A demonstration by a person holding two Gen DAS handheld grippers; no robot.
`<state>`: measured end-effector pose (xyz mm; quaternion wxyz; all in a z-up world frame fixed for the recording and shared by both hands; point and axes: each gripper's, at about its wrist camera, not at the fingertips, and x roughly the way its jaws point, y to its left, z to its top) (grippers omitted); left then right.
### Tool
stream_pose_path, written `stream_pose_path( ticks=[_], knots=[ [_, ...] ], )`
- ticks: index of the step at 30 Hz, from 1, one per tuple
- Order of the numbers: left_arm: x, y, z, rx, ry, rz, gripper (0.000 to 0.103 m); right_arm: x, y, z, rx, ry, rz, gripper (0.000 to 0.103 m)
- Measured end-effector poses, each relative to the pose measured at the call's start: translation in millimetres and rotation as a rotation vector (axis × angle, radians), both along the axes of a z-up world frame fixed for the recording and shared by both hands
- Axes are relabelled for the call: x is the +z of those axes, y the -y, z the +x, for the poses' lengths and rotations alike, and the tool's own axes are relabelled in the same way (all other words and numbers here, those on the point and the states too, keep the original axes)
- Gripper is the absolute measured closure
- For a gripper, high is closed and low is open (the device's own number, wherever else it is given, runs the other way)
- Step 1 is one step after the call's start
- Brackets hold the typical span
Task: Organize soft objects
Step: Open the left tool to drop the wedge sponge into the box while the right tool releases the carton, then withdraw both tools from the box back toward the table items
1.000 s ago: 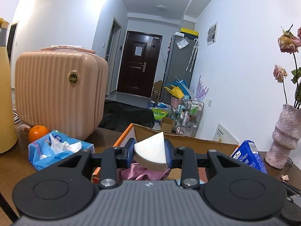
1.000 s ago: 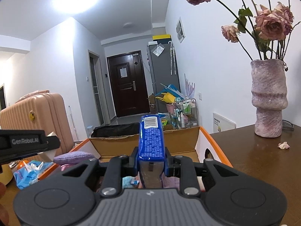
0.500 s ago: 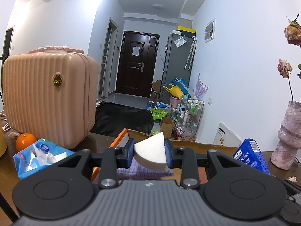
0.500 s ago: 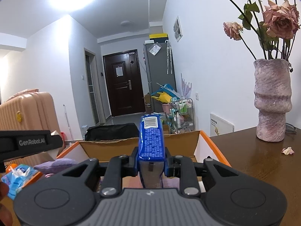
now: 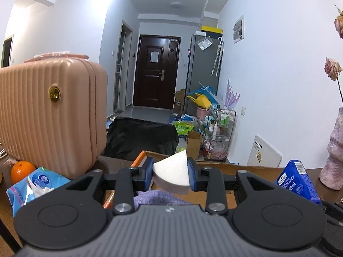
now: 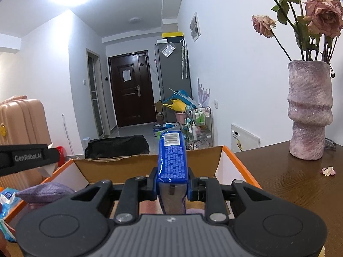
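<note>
Pinching a white sponge wedge (image 5: pixel 171 172), the left gripper (image 5: pixel 170 172) has its blue-padded fingers (image 5: pixel 148 174) closed on the wedge's flat sides, its point sticking up and forward. Below and just ahead of it lies the box (image 5: pixel 253 168), an open cardboard carton with orange-edged flaps, and a purple cushion (image 5: pixel 154 197) sits inside under the wedge. The right gripper (image 6: pixel 171 185) clamps a blue tissue pack (image 6: pixel 172 158) edge-on, the pack's long axis running straight ahead along the fingers, glossy film with a barcode label at the far end. From that view the box (image 6: pixel 238 162) opens directly beneath and beyond the pack, the cushion (image 6: pixel 45 193) lying at the box's left side. Both loads look soft and light; each appears to need only a short drop into the box. Right of the box, on the dark wooden bench (image 6: pixel 300 190), stands a rough pink vase (image 6: pixel 309 113); left of the box sits a ribbed pink suitcase (image 5: pixel 51 117).
</note>
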<state>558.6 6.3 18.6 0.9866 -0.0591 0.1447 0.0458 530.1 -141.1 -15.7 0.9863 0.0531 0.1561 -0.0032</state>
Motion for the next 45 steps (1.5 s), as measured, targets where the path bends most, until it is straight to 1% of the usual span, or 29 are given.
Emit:
stream_pose_path(
  ticks=[3,9,12,14,15,16,17,18,20,22,24,26,28,32,39,45],
  knots=[
    [-3,-3,2,0.002,-0.011,-0.001,0.07,-1,0,0,0.003,-0.002,-0.004,0.08],
    [-3,-4,0,-0.001,-0.005,0.0,0.067,-1,0,0,0.015,0.003,-0.019,0.078],
    [-2,-5,-2,0.004,0.003,-0.003,0.05,-1,-2,-2,0.018,0.011,-0.038,0.076],
    [-2,-6,-4,0.006,0.004,-0.012,0.035,-1,-4,-4,0.022,0.02,-0.051,0.073],
    [-2,-7,-5,0.014,0.007,-0.013,0.03,-1,-4,-5,0.025,0.025,-0.054,0.067],
    [-2,-7,-6,0.022,0.014,-0.007,0.021,-1,-5,-6,0.026,0.03,-0.058,0.058],
    [-1,-8,-8,0.027,0.018,-0.002,0.014,0,-6,-7,0.024,0.039,-0.064,0.053],
    [-1,-8,-10,0.034,0.025,0.004,0.011,0,-6,-8,0.02,0.048,-0.072,0.044],
    [1,-8,-14,0.057,0.045,0.019,0.0,0,-8,-11,0.012,0.064,-0.087,0.036],
    [2,-8,-18,0.072,0.064,0.027,0.0,0,-9,-13,0.012,0.072,-0.09,0.017],
    [3,-10,-21,0.091,0.076,0.024,0.0,0,-9,-15,0.009,0.084,-0.089,0.01],
    [4,-12,-21,0.092,0.071,0.017,0.0,0,-10,-17,0.013,0.091,-0.09,0.009],
    [3,-15,-19,0.097,0.061,0.007,0.0,0,-11,-17,0.014,0.091,-0.096,0.004],
    [1,-19,-17,0.095,0.044,-0.012,0.0,0,-11,-18,0.009,0.096,-0.097,0.003],
    [0,-20,-19,0.089,0.039,-0.006,0.0,-2,-10,-20,0.006,0.09,-0.095,0.002],
    [-3,-23,-30,0.087,0.027,0.007,0.0,-2,-7,-31,0.016,0.1,-0.112,0.001]
  ],
)
